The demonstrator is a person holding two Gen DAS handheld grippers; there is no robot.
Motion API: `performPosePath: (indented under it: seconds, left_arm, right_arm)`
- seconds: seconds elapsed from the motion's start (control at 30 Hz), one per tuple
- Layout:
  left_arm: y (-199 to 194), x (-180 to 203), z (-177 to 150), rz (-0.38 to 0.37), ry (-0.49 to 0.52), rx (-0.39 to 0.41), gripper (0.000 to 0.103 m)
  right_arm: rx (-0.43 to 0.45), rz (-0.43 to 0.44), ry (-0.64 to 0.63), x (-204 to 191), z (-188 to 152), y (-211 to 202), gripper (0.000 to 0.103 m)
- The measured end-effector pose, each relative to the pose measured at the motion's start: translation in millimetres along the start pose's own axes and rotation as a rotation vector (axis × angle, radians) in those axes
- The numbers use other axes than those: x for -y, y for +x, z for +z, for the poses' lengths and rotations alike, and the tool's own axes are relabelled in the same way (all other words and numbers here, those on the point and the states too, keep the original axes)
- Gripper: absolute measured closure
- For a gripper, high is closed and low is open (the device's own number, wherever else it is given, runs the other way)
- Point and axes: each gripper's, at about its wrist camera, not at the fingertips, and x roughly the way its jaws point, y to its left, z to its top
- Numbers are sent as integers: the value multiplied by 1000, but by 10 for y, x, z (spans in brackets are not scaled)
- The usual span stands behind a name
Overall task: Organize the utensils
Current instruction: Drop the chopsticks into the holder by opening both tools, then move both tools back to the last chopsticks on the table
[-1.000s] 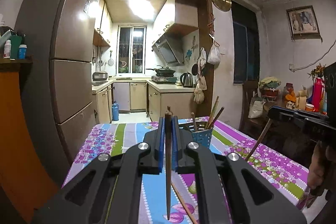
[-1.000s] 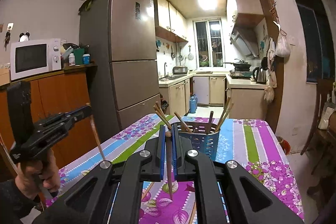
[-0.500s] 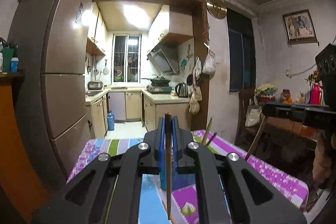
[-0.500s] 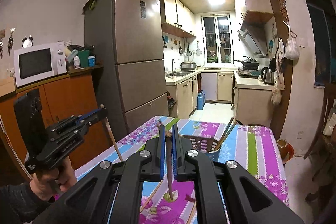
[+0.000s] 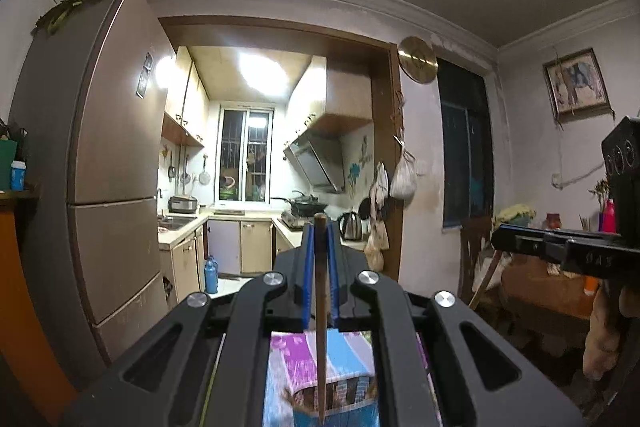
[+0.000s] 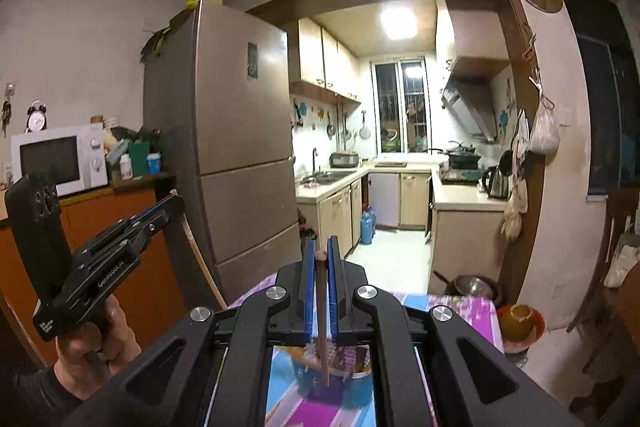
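My left claw (image 5: pixel 320 247) is clamped on an upright chopstick (image 5: pixel 320 327); my right claw (image 6: pixel 321 263) pinches a second chopstick (image 6: pixel 322 323). Both tips hang over the blue utensil basket (image 6: pixel 348 371) on the floral bench (image 6: pixel 464 311), fridge (image 6: pixel 236 155) beyond.

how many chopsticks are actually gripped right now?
2. One chopstick hangs upright in the shut left gripper; another chopstick in the shut right gripper. The blue holder below appears to hold more, mostly hidden.
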Motion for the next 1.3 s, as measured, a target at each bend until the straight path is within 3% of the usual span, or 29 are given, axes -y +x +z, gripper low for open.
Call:
performPosePath:
  seconds: [0.2,0.53,1.1,1.17,1.23,1.3]
  left_arm:
    - [446,76,-15,37,-3,-2,98]
    - [1062,58,-533,60,-1,-118,98]
    - [1406,-48,-889,77,-10,-193,97]
    - [1422,-57,-916,80,-8,-199,88]
    - [1399,-60,-922,84,-5,-190,66]
    - [1377,-61,-914,90,-1,-181,64]
  right_arm:
    - [-6,-13,-17,173,133,399,96]
    - [-86,3,11,446,-129,1107,96]
    - [-200,20,62,670,-641,1664,96]
    - [-203,26,68,689,-664,1682,95]
    - [-201,23,74,715,-675,1681,95]
    - [-196,21,80,731,-672,1662,95]
